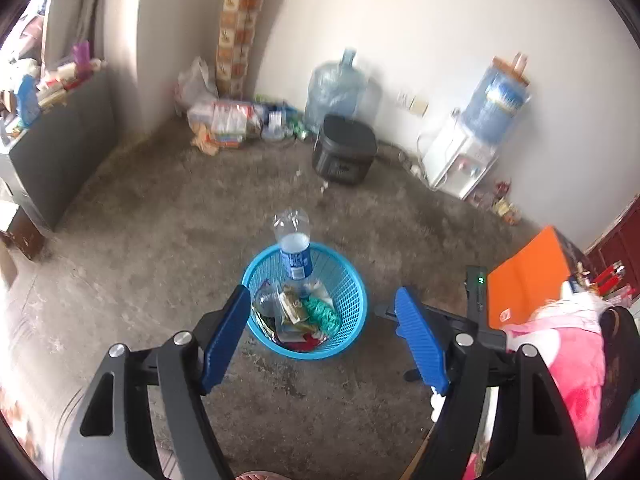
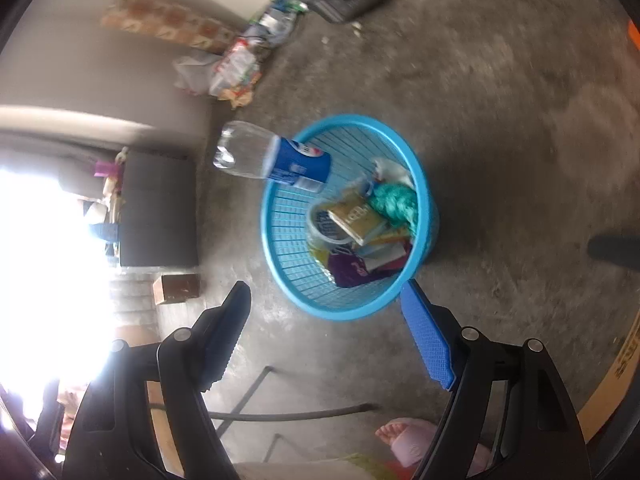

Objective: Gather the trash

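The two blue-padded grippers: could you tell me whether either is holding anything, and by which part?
Nothing is held. The left gripper and right gripper both stand open and empty; the clear plastic bottle with a blue label is above the blue plastic basket.

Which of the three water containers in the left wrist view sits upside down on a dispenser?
The blue jug at far right, inverted on the white dispenser. The other big jug stands upright on the floor; the small labelled bottle is at the blue basket.

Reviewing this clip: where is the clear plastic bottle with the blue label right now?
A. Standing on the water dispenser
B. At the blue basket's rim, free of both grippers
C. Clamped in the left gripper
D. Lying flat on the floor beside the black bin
B: the plastic bottle is at the rim of the blue basket, label end over it, and both grippers' jaws stand open with nothing between them.
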`<action>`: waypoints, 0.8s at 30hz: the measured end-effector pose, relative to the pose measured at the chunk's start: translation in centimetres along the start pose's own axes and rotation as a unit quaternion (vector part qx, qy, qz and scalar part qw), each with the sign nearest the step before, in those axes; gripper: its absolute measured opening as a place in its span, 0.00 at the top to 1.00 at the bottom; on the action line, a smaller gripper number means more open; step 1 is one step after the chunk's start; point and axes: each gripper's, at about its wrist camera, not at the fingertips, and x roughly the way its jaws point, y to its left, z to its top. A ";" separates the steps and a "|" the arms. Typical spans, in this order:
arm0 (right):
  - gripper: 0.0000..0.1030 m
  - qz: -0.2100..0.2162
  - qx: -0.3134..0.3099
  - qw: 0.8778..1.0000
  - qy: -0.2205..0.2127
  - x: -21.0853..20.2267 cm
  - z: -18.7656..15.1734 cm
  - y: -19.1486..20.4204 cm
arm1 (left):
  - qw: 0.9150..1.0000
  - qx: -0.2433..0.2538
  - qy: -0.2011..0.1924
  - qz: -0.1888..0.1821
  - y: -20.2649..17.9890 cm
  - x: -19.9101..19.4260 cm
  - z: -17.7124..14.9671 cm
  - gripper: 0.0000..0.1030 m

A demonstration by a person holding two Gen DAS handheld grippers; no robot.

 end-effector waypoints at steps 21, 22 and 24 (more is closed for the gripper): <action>0.26 0.073 -0.530 0.844 -0.045 -12.2 -23.4 20.7 | 0.907 -0.193 -0.202 0.316 2.6 -27.4 -20.6 0.05; 0.24 0.070 -0.549 0.831 -0.057 -12.8 -24.5 20.9 | 0.901 -0.210 -0.203 0.321 2.7 -28.0 -21.5 0.05; 0.23 0.068 -0.576 0.811 -0.074 -13.7 -26.3 21.1 | 0.882 -0.243 -0.204 0.347 2.6 -28.8 -23.8 0.05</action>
